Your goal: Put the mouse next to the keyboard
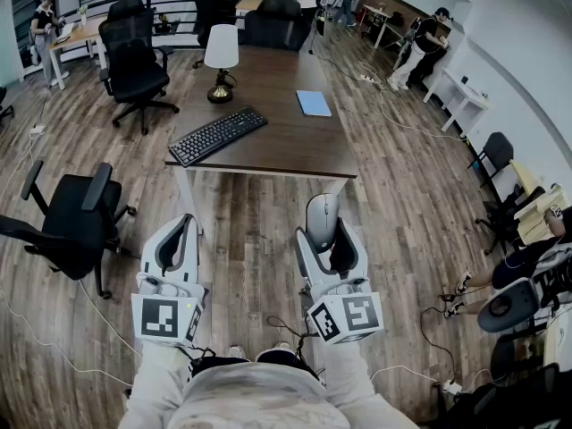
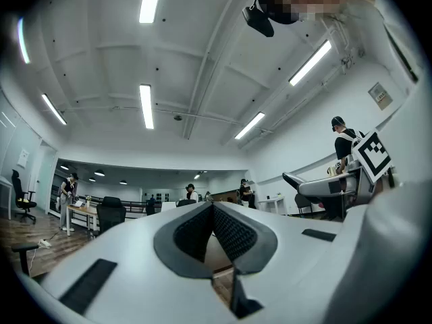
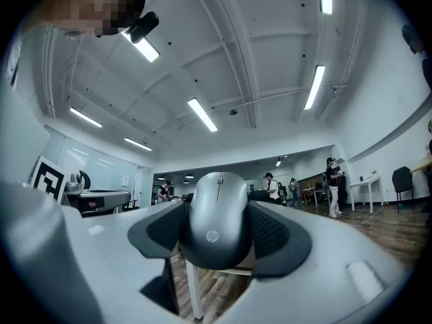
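Note:
A grey mouse (image 1: 322, 217) sits between the jaws of my right gripper (image 1: 327, 238), which is shut on it; both hang over the wooden floor in front of the table. In the right gripper view the mouse (image 3: 217, 221) fills the gap between the dark pads (image 3: 278, 233), with its wheel pointing away from me. The black keyboard (image 1: 217, 135) lies at an angle on the near left part of the brown table (image 1: 286, 146). My left gripper (image 1: 183, 231) hovers beside the right one, shut and holding nothing; its pads (image 2: 233, 233) meet at the tip.
On the table stand a lamp with a white shade (image 1: 221, 61) and a blue notebook (image 1: 314, 103). Black office chairs stand at the left (image 1: 76, 217), far left (image 1: 134, 61) and behind the table (image 1: 273, 21). Cables trail on the floor (image 1: 402, 123). People stand at the back.

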{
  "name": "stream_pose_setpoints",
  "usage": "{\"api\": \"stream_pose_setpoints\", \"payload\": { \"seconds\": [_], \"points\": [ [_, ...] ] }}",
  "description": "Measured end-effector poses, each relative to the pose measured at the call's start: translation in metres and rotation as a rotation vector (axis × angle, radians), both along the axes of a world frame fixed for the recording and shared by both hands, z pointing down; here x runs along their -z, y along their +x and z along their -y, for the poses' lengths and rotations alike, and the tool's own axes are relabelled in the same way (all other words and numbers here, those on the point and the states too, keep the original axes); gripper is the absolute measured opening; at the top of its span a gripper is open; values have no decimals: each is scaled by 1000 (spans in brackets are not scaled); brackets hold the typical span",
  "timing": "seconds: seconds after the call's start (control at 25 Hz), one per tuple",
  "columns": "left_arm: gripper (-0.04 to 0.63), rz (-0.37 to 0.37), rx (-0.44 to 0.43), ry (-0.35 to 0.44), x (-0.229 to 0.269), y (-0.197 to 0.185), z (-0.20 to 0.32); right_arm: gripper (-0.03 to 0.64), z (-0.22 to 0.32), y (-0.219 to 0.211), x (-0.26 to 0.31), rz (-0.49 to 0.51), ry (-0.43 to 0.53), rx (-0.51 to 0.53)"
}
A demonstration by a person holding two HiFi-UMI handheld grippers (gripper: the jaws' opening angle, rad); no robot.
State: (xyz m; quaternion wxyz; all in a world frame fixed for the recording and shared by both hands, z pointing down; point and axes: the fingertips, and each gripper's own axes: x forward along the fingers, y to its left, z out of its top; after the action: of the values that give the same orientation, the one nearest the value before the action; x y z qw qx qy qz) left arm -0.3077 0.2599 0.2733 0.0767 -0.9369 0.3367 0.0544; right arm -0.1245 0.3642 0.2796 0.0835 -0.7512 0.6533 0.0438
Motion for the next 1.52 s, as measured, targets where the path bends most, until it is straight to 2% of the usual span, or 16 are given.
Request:
{"api": "stream_pose_setpoints", "payload": {
  "seconds": [0.52,0.88,1.24,1.52],
  "points": [
    [4,-9,-22,2,1,-5,-8,310,-11,-7,3,-10,5,-21],
    [4,-5,-41,0,-7,-10,-2,310,-12,-10,-1,19,31,-47],
    [5,1,-42,4,-8,21,34,310,23,24,-6,4,26,-75],
    [3,6,-24,5,-12,68,79,310,74,72,-11,2,31,-53]
  ]
}}
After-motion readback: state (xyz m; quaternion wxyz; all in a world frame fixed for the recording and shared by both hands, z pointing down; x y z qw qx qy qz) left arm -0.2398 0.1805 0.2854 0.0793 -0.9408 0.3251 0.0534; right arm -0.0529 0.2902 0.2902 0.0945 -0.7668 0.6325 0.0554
